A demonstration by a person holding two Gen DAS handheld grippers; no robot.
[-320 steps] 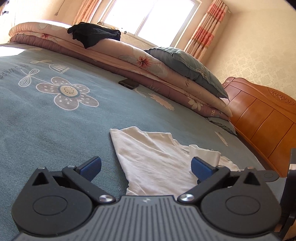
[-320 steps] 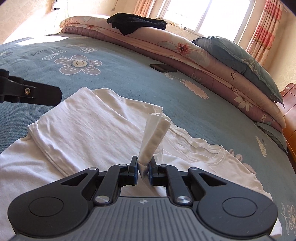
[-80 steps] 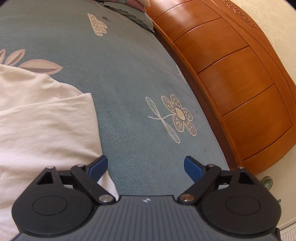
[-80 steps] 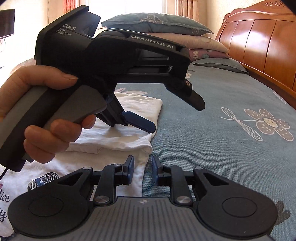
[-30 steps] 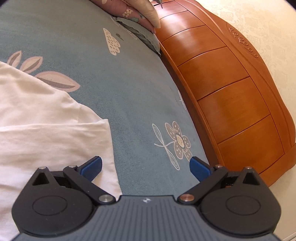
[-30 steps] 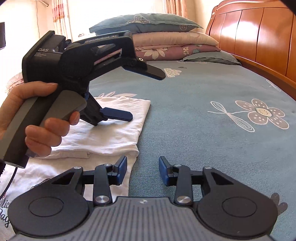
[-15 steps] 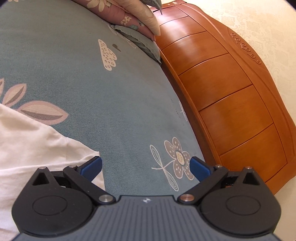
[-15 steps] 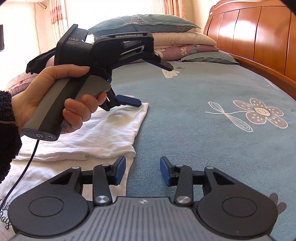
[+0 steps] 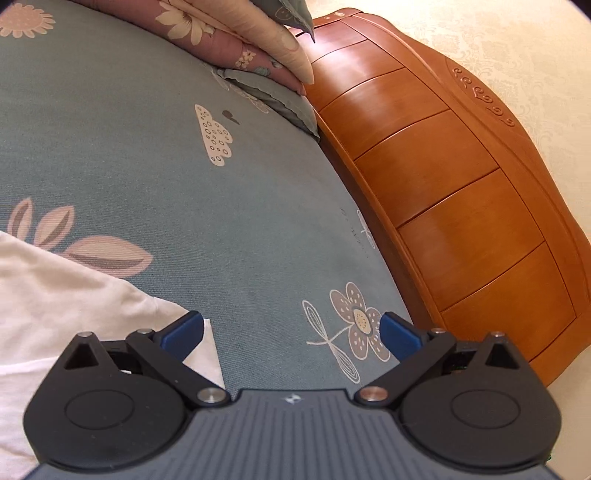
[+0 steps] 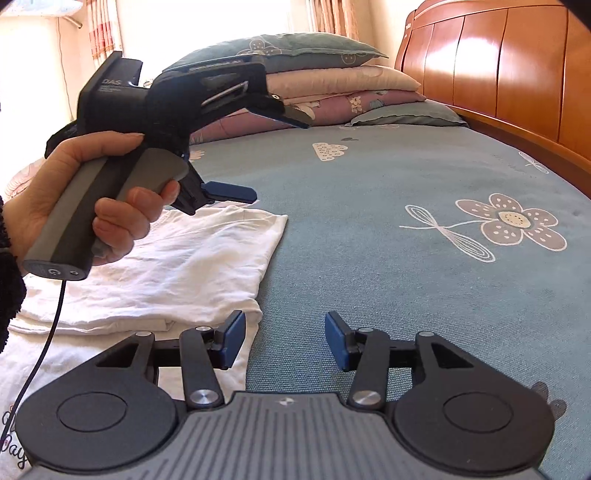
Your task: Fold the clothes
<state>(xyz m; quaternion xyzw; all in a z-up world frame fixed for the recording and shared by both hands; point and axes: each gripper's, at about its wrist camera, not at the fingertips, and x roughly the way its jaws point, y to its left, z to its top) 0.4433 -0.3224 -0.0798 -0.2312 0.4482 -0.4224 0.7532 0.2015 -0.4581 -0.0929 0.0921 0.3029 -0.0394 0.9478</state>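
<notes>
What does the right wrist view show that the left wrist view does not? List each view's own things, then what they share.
Right wrist view only: a hand holding the left gripper above the folded white shirt, jaws wide apart and empty; its cable; curtains; the right gripper, jaws opening, nothing between them.

Left wrist view only: the cream wall and the headboard's carved top.

Both: shirt, blue flowered bedsheet, stacked bedding, wooden headboard.
</notes>
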